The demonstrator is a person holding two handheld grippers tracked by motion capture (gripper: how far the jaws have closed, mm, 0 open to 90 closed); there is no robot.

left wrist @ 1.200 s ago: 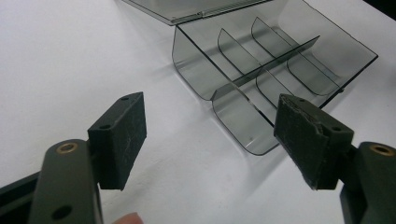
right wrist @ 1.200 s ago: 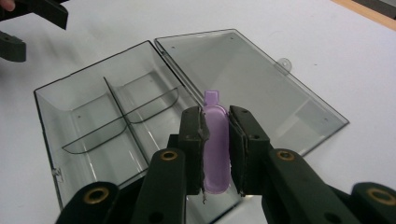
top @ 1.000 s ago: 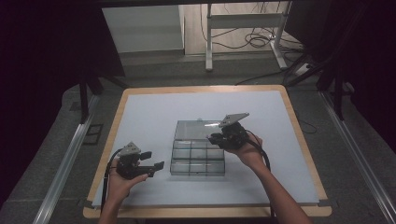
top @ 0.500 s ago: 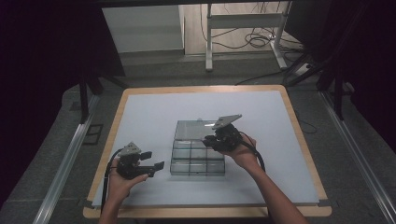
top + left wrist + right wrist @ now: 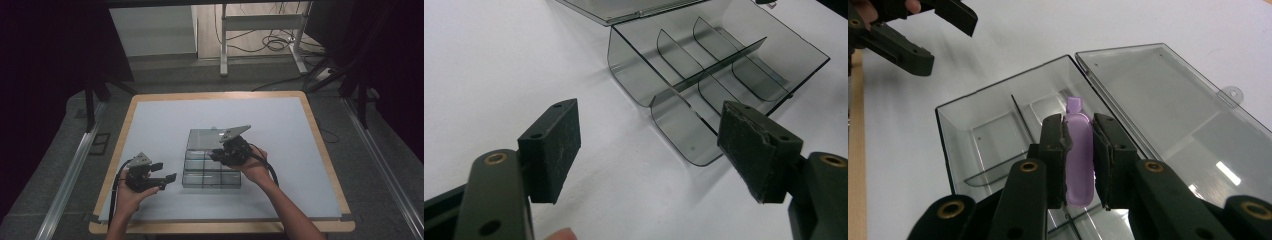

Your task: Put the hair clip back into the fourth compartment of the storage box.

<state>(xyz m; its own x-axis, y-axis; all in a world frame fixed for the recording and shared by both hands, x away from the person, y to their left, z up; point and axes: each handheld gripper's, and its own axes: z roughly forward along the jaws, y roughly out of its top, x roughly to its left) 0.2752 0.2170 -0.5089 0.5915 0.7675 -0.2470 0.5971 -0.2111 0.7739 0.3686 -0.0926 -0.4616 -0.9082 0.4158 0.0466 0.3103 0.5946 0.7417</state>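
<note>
Near edge: my left gripper (image 5: 167,177) idle, jaws spread wide on nothing, just beside the clear compartment box (image 5: 211,175). Farther in: right gripper (image 5: 1079,160) pinching a small purple capsule (image 5: 1078,150), its long axis running along the jaws, hanging over the box's open compartments. Lid (image 5: 1173,115) lies flat beyond. Right hand places it, I judge: compartments sit directly below.

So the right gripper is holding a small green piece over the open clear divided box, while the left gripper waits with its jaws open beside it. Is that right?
Not quite: the piece is purple, not green, as the right gripper view shows. The rest holds: the right gripper is shut on it over the open clear divided box, and the left gripper waits beside it with its jaws open.
</note>
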